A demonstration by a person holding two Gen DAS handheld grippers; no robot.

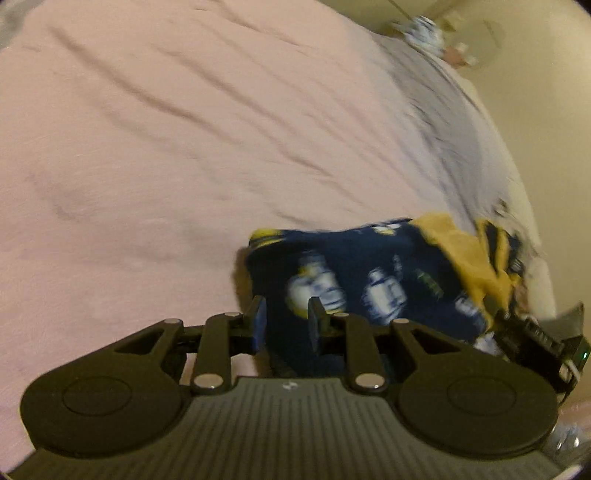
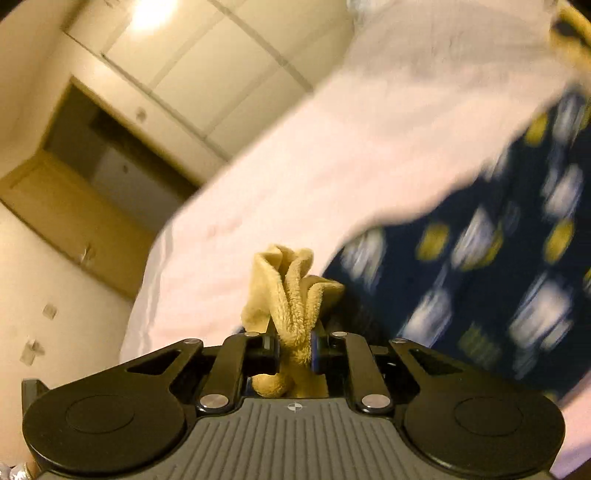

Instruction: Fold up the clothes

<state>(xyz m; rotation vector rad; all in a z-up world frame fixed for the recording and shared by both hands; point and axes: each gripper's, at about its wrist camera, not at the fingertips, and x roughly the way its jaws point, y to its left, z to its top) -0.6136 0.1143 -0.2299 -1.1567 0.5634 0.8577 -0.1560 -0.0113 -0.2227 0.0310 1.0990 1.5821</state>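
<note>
Right gripper [image 2: 294,349]: fingers clamped on a bunched fold of the navy fleece garment with white-and-yellow print and mustard lining [image 2: 291,295]. Left gripper [image 1: 285,325]: fingers apart, garment [image 1: 354,273] between them. Beyond, the garment lies on the pink-sheeted bed [image 1: 166,129].

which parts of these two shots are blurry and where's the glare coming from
Left wrist view: the pink bedsheet is fairly sharp near the left tongs, but the printed navy garment and the far bed edge are motion-smeared. Right wrist view: the yellow fleece pinched in the right tongs is crisp, the navy print streaks, and a ceiling light blows out at top left.
</note>
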